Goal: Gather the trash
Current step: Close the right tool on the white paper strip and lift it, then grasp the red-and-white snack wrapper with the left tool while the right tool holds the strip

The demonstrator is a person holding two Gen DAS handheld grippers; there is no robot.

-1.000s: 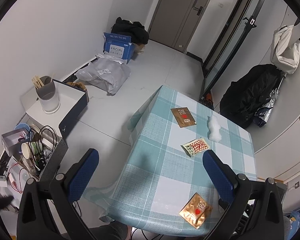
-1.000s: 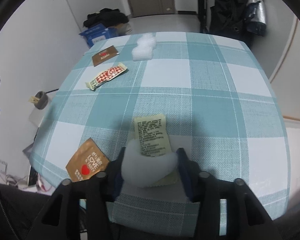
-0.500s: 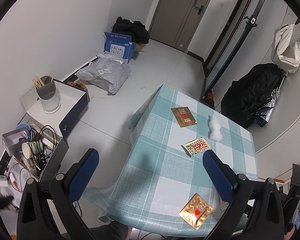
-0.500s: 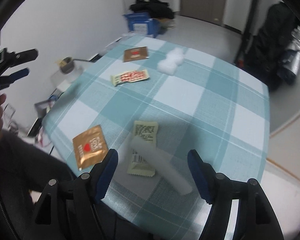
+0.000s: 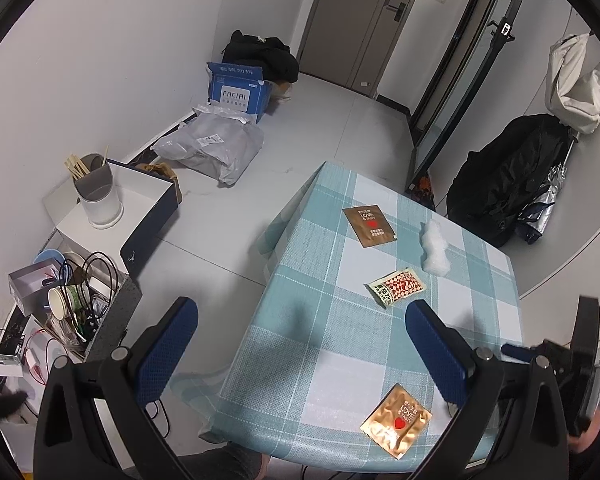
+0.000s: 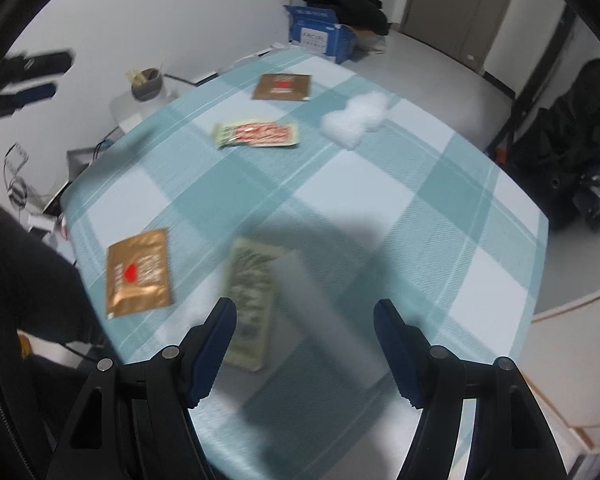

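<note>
Trash lies on the teal checked table (image 5: 340, 344): a gold sachet (image 5: 396, 421) (image 6: 138, 272) near the front edge, a brown sachet (image 5: 369, 225) (image 6: 282, 87), a red-and-white wrapper (image 5: 395, 287) (image 6: 257, 134), a white foam wad (image 5: 434, 248) (image 6: 356, 119), a pale green packet (image 6: 249, 304) and a blurred white strip (image 6: 328, 320). My left gripper (image 5: 302, 344) is open and empty, high over the table's left edge. My right gripper (image 6: 305, 320) is open and empty, just above the green packet and the strip.
On the floor to the left are a white box with a grey cup (image 5: 96, 192), a bin of cables and cups (image 5: 72, 304), a grey parcel bag (image 5: 212, 148) and a blue carton (image 5: 238, 90). Black bags (image 5: 508, 176) stand by the far wall.
My right gripper has opened and let go of the white strip, which now lies on the table. The gripper has drawn back and swung right. My left gripper has barely moved.
</note>
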